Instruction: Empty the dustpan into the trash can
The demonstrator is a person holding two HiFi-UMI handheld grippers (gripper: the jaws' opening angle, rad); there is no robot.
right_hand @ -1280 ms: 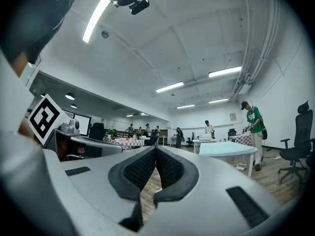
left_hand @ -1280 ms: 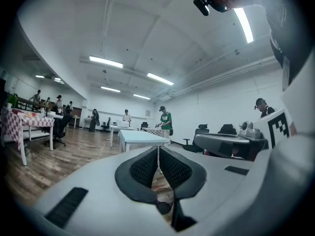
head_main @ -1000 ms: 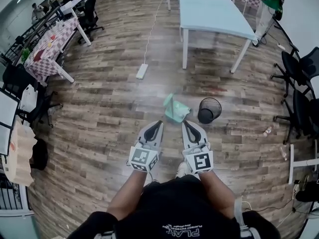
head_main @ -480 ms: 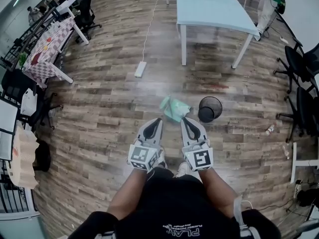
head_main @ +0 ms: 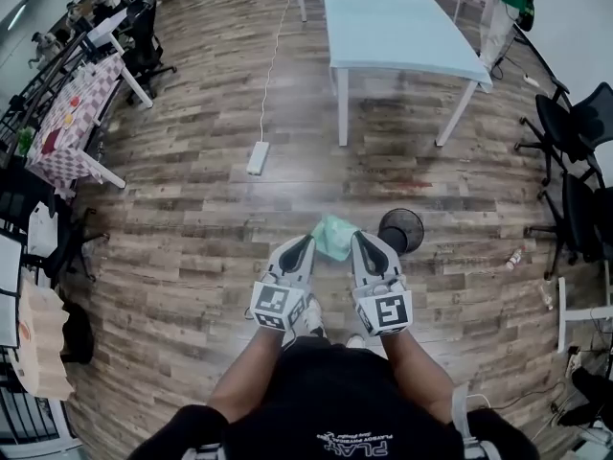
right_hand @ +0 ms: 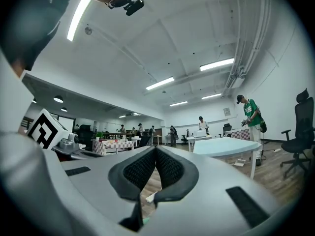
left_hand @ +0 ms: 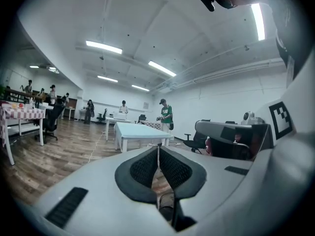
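bare wooden floor [head_main: 192, 218] lies open ahead and to the left. the green dustpan [head_main: 333, 236] sits just past the tips of the left gripper [head_main: 305, 243] and right gripper [head_main: 362, 241], the black trash can [head_main: 404, 226] just right of it. farther on: a power strip [head_main: 258, 157], the blue table [head_main: 397, 22] on 2 near legs; office chairs [head_main: 575, 132] at right
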